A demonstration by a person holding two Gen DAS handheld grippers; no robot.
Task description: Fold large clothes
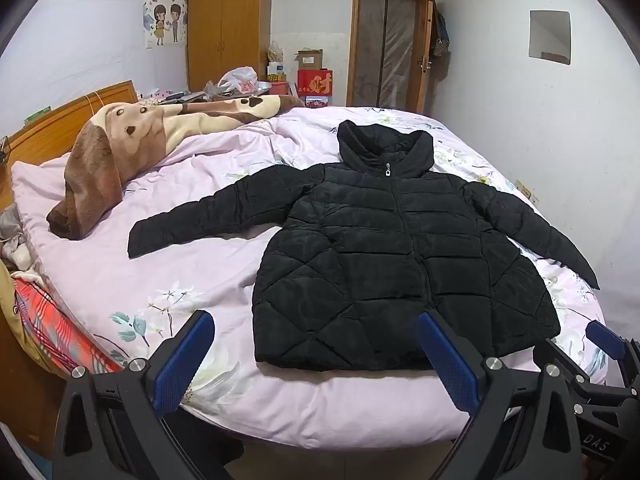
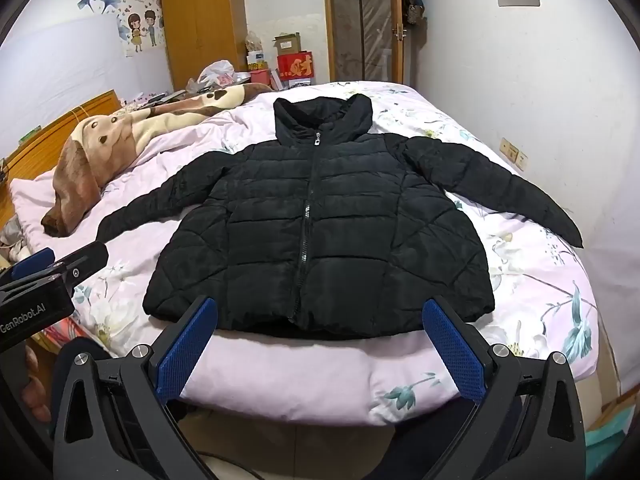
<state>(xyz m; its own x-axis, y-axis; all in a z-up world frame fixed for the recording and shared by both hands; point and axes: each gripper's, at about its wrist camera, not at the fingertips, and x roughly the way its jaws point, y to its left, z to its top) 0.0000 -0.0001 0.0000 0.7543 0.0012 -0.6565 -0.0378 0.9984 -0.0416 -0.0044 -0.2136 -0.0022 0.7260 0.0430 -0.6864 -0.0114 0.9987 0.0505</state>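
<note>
A pale bedroom with a wooden wardrobe [image 1: 228,28] and a brown-framed door [image 1: 386,44] holds a wide bed [image 1: 132,280] covered in a smooth lilac sheet printed with white and teal flowers. Spread flat on it, front side up, lies the black quilted puffer jacket [image 1: 400,256], its padding stitched in horizontal bands above and diamond seams toward the hem. The zip is closed up to a silver pull under the standing collar, the hood lies flat beyond it, and both sleeves stretch out to the sides. The hem sits near the bed's near edge.

A plush brown and cream fleece blanket with a cartoon dog print [image 1: 120,152] is heaped beside the wooden headboard, well apart from the left sleeve cuff. Cardboard boxes, a red box [image 1: 315,82] and plastic bags crowd the far side of the bed.

The left tongs [image 1: 316,354] hang released, blue textured pads spread wide, short of the hem's left half. The right tongs [image 2: 320,344] are likewise released, framing the hem's middle without touching it. In the right wrist view the left tongs' black body shows at the left edge.
</note>
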